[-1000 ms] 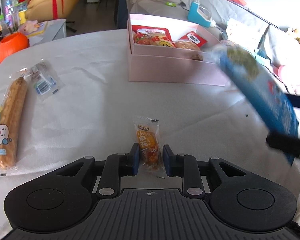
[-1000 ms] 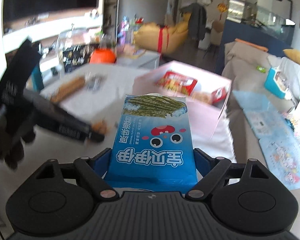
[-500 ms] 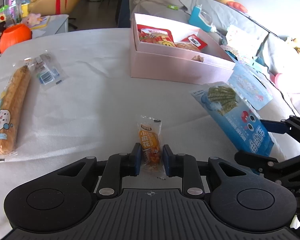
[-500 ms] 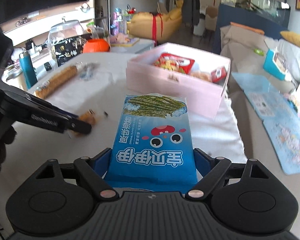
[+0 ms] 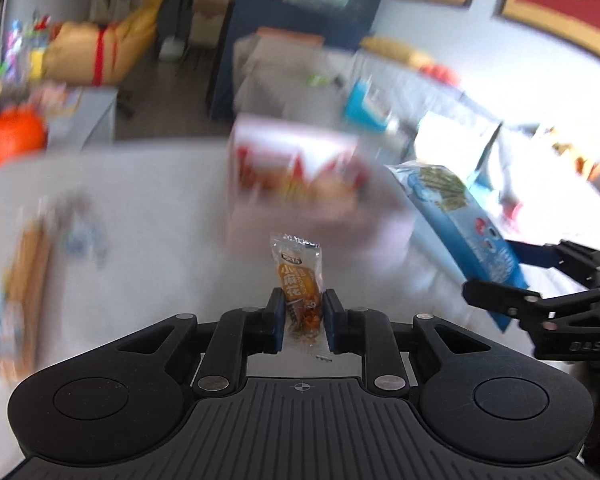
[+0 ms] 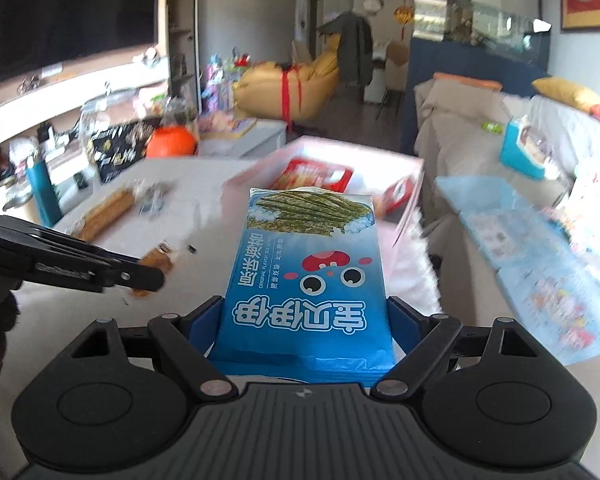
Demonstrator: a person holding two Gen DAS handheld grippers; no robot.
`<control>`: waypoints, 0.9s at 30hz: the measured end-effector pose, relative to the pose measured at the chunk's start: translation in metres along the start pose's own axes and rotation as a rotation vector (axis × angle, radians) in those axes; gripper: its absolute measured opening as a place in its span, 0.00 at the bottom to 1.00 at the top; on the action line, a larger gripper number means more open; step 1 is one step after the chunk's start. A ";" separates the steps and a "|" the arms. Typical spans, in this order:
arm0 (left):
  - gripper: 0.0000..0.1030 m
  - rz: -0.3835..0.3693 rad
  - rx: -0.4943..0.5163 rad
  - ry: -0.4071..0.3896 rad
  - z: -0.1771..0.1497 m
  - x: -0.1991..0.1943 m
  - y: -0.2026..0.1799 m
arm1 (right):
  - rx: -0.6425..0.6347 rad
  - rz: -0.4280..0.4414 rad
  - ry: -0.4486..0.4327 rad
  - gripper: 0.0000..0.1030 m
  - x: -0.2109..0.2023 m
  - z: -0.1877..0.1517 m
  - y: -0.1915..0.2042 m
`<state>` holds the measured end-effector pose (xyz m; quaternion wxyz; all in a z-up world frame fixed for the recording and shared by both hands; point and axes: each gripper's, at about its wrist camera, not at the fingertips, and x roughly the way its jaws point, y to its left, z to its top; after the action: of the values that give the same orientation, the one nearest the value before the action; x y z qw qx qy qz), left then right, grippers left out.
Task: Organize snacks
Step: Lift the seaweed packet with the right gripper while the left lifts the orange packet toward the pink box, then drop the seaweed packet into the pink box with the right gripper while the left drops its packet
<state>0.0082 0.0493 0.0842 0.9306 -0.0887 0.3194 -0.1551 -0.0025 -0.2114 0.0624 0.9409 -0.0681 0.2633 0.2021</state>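
Two loads are in the air at once, and the bigger one carries the bigger risk. The blue seaweed pack [image 6: 306,276] is pinched by its bottom edge alone in the right gripper [image 6: 306,332], jaws spread wide against its sides, and most of the soft pack juts forward unsupported; it could sag, twist or slide free on the way to the pink box [image 6: 410,178], or catch the near wall of the box.

The left gripper [image 5: 299,322] has its jaws nearly together and closing on the lower end of the small orange twist-snack sachet [image 5: 300,280], which stands upright between them above the tabletop [image 5: 148,216]. A slick wrapper gripped so low could pivot or slip out. The hands are close, so a clash near the box is possible.

The open box sits on the tabletop and already holds red packets; blur hides their number.
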 end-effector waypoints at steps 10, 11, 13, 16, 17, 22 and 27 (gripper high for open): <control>0.27 -0.220 -0.147 -0.082 0.134 0.075 0.031 | 0.053 0.023 -0.166 0.86 0.042 0.138 -0.037; 0.27 -0.196 -0.185 -0.027 0.132 0.096 0.045 | 0.057 0.031 -0.135 0.89 0.057 0.144 -0.039; 0.27 -0.108 -0.220 0.000 0.118 0.105 0.064 | 0.094 0.045 -0.035 0.89 0.094 0.145 -0.045; 0.27 -0.040 -0.216 -0.011 0.091 0.079 0.086 | 0.193 0.073 0.088 0.89 0.126 0.120 -0.054; 0.27 0.042 -0.169 -0.018 0.079 0.062 0.091 | 0.204 0.087 0.102 0.89 0.129 0.108 -0.054; 0.27 0.440 -0.033 -0.031 0.024 0.006 0.107 | 0.010 0.008 0.086 0.89 0.129 0.080 -0.006; 0.28 0.439 -0.137 -0.003 -0.010 -0.015 0.125 | -0.127 0.158 0.081 0.89 0.140 0.098 0.074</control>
<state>0.0198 0.1709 0.0518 0.9343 -0.0802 0.3396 0.0730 0.1216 -0.0734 0.0712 0.9045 -0.1146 0.2922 0.2888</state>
